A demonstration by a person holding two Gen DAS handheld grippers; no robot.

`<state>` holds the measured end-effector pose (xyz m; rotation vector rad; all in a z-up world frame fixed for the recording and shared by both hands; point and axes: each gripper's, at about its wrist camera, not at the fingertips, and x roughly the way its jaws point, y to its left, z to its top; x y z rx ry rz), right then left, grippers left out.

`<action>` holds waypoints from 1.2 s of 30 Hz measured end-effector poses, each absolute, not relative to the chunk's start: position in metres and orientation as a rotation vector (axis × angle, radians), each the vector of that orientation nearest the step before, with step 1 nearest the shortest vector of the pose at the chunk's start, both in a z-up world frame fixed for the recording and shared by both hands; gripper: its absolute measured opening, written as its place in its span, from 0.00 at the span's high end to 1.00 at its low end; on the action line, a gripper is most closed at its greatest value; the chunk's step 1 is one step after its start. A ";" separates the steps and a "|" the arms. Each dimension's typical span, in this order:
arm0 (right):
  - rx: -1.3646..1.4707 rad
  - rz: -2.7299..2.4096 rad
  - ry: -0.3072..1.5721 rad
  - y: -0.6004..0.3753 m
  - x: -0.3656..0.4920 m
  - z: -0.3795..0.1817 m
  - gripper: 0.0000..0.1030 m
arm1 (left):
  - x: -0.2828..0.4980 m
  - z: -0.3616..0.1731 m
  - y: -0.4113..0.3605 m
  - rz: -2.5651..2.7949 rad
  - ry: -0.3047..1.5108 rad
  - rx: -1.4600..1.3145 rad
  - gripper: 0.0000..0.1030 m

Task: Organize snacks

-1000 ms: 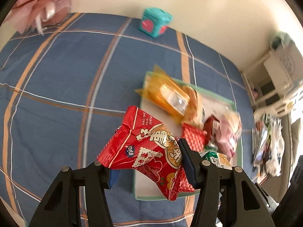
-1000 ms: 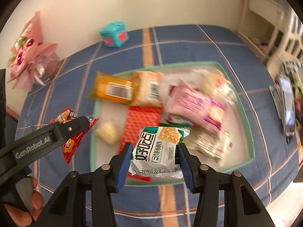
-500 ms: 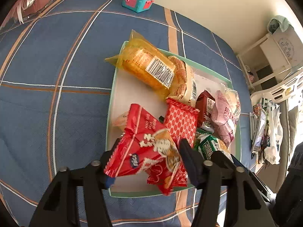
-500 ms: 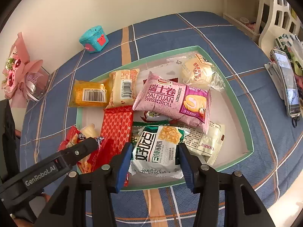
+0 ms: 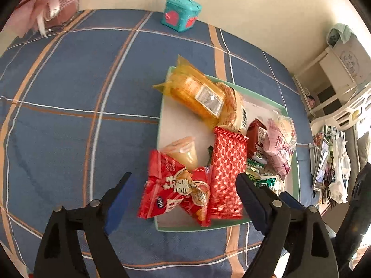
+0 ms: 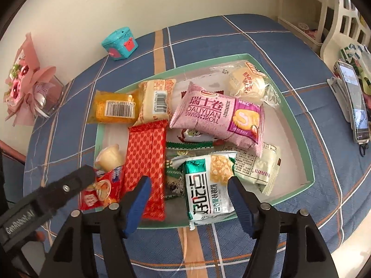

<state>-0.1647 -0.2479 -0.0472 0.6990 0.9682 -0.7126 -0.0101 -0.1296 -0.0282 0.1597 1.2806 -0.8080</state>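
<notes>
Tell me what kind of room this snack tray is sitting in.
Probably a home, likely a dining or living area. The tray sits on a table under a blue plaid tablecloth pushed against a plain wall, with a pink bouquet, a teal toy box and white shelving nearby.

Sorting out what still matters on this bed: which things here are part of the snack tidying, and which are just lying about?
Job:
green tray
red snack packet
green-white snack packet
pink Swiss roll pack
red patterned wafer pack
jelly cup
orange cake pack

Lying about:
teal toy box
pink bouquet
phone
</notes>
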 end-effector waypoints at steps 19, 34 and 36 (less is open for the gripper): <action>0.623 -0.694 0.923 -0.219 -0.174 -0.037 0.00 | -0.019 -0.015 -0.078 -0.485 1.056 0.420 0.01; 0.612 -0.693 0.853 -0.210 -0.184 -0.018 0.00 | -0.046 0.002 -0.060 -0.457 0.979 0.452 0.01; 0.610 -0.694 0.851 -0.210 -0.183 -0.017 0.00 | -0.047 0.004 -0.059 -0.436 0.970 0.461 0.01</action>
